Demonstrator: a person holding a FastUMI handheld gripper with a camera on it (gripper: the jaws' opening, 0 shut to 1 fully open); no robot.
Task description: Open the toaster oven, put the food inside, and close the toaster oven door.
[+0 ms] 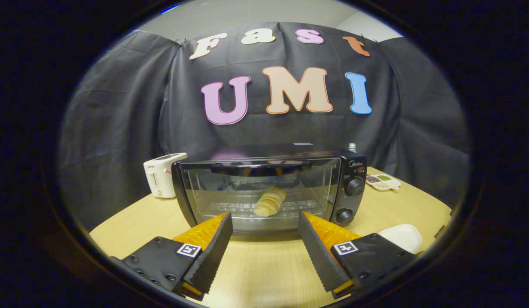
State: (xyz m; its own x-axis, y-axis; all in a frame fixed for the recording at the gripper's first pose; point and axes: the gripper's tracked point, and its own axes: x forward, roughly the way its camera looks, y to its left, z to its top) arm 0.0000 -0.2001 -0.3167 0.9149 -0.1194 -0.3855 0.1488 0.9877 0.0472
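A black toaster oven (268, 192) stands on the wooden table just beyond my fingers, its glass door shut. Through the glass I see a pale bread roll (269, 202) lying on the wire rack inside. Two round knobs (354, 187) sit on the oven's right panel. My gripper (265, 222) is open, a short way in front of the door, with nothing between its fingers (213, 248).
A white toaster (161, 174) stands left of the oven, toward the back. A small divided dish (383, 182) with seeds lies behind the oven's right side. A white plate (401, 236) rests on the wooden table (264, 269) right of my fingers.
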